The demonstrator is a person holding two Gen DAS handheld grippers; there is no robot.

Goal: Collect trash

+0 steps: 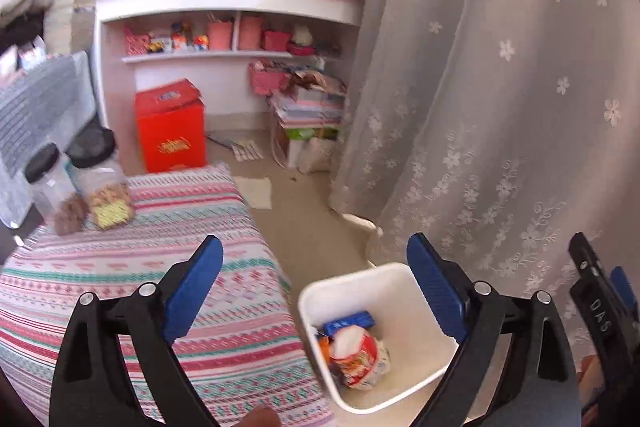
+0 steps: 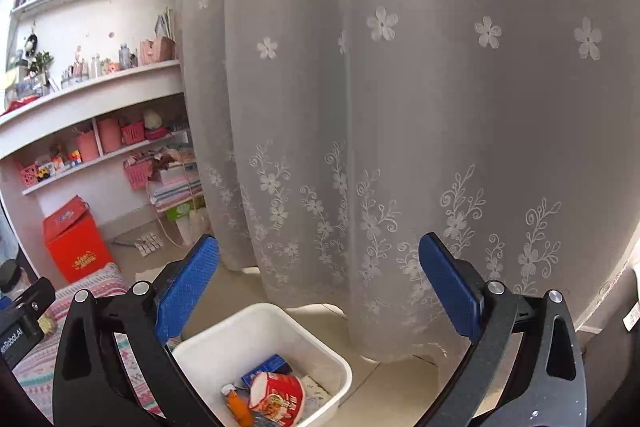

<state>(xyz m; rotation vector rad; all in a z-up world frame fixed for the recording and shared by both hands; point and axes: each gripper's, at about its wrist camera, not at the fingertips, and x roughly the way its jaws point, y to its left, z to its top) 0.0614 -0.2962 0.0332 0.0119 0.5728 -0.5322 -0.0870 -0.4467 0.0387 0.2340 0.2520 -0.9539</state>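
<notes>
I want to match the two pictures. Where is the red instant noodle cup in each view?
Left wrist view: the red instant noodle cup lies inside the white bin, lower centre-right, below a blue packet.
Right wrist view: the cup lies in the same bin, bottom centre, beside an orange bottle.
Shared landmark: the red box on the floor under the white shelves.

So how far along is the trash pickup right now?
Done: the white bin on the floor already holds a red noodle cup, a blue packet and an orange item. In hand: nothing; the left hand-held gripper and right hand-held gripper are open. Left: no loose trash visible on the striped cloth.
</notes>
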